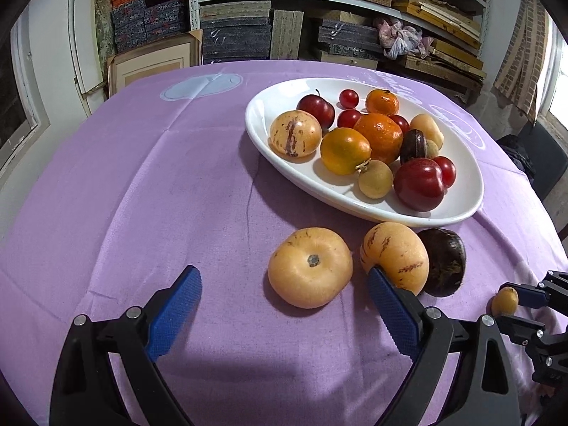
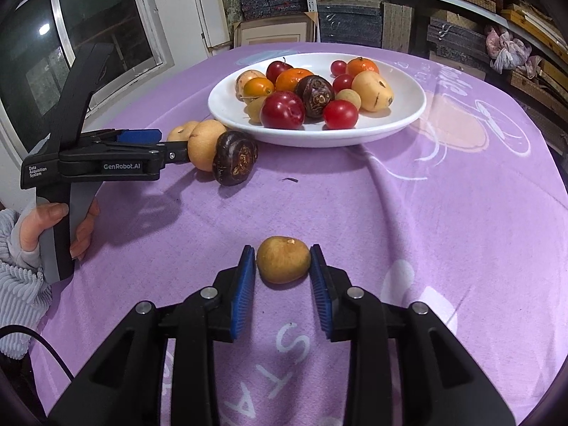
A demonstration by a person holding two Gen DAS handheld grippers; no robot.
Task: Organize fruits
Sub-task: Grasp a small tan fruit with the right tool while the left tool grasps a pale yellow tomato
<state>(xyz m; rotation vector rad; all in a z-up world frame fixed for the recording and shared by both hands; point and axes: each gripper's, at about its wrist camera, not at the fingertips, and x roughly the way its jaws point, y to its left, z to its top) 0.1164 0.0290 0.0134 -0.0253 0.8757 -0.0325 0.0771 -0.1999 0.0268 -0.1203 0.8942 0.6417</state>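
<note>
right gripper (image 2: 283,261): narrowly parted astride small round tan fruit (image 2: 283,260), pads barely clear | left gripper (image 1: 284,284): wide, empty | ribbed blue pads (image 2: 244,291)

A purple cloth (image 1: 142,195) is covering the desk, carrying a white plate (image 1: 458,209), 2 pale fruits (image 1: 309,266), 1 dark fruit (image 1: 445,262) and 1 small tan fruit (image 2: 282,259).

The left gripper (image 2: 142,140) bears "GenRobot.AI" in white on its black side, and farther back on the same body a small white label reads "Data Acquisition System". On the purple tablecloth (image 2: 443,213) large white letters "STA" run toward the near edge; other white lettering near the far right corner is too distorted to read.
</note>
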